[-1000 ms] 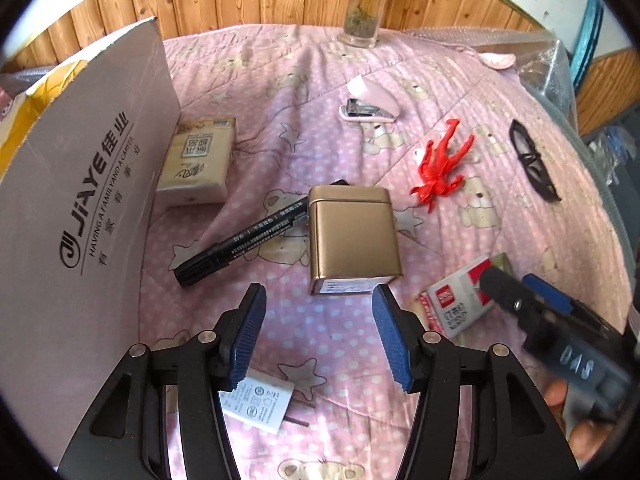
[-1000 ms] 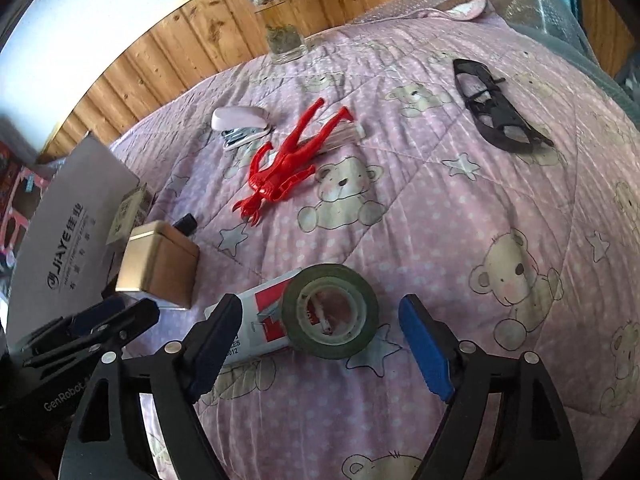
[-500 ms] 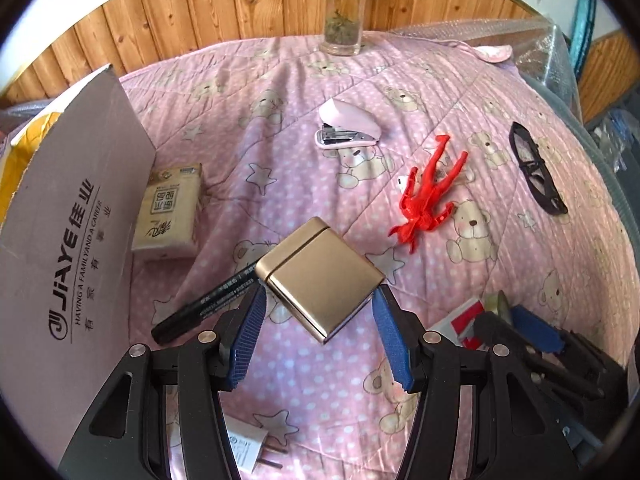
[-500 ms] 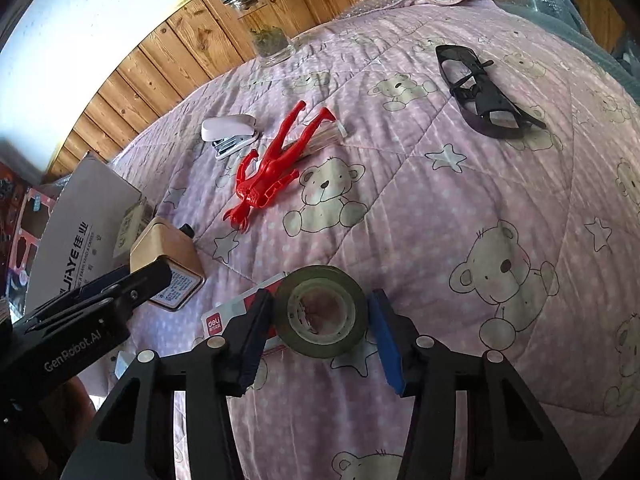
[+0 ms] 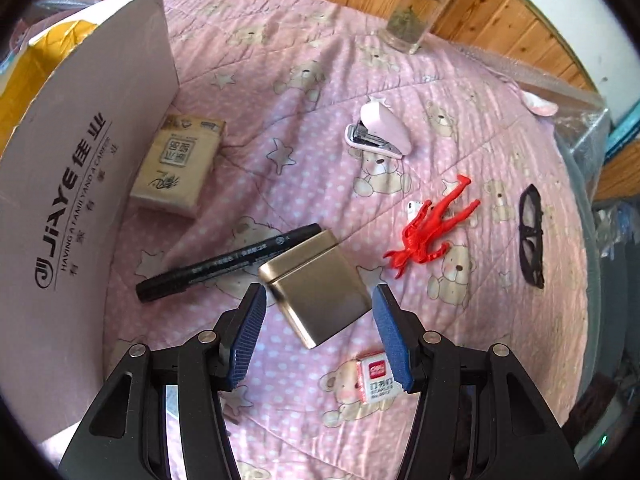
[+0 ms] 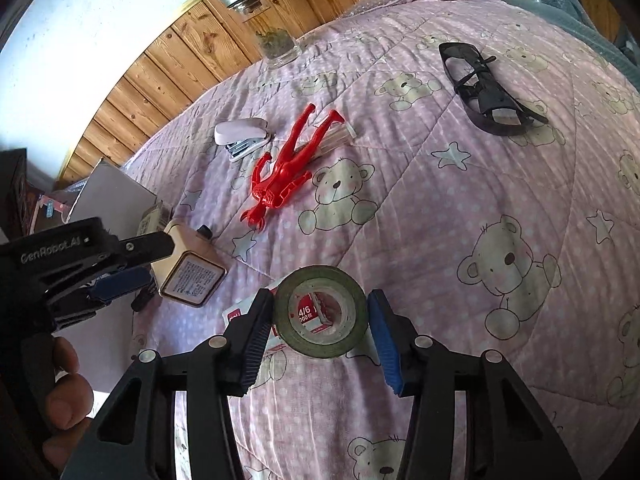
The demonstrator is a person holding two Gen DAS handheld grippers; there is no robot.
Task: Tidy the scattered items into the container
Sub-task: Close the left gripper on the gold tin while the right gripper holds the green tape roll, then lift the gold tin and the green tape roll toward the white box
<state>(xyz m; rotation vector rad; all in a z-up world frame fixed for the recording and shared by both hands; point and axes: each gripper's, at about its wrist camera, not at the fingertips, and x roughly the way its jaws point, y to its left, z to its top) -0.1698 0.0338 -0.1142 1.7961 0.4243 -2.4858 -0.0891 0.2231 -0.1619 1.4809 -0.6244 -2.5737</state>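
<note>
Gold tin [image 5: 316,286] is riding clamped in your left gripper [image 5: 318,336]; only the right wrist view shows the tape roll [image 6: 320,317] your right gripper [image 6: 318,340] is pinching, raised above the quilt [image 6: 460,208].

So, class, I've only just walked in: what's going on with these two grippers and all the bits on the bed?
A person is tidying scattered items with a handheld gripper in each hand. The left gripper grips a gold tin, lifted and tilted above the pink quilt. The right gripper is shut on a roll of green tape, raised over a staples box. The cardboard box stands open at the left. A marker, tissue pack, stapler, red figure and glasses lie on the quilt.
</note>
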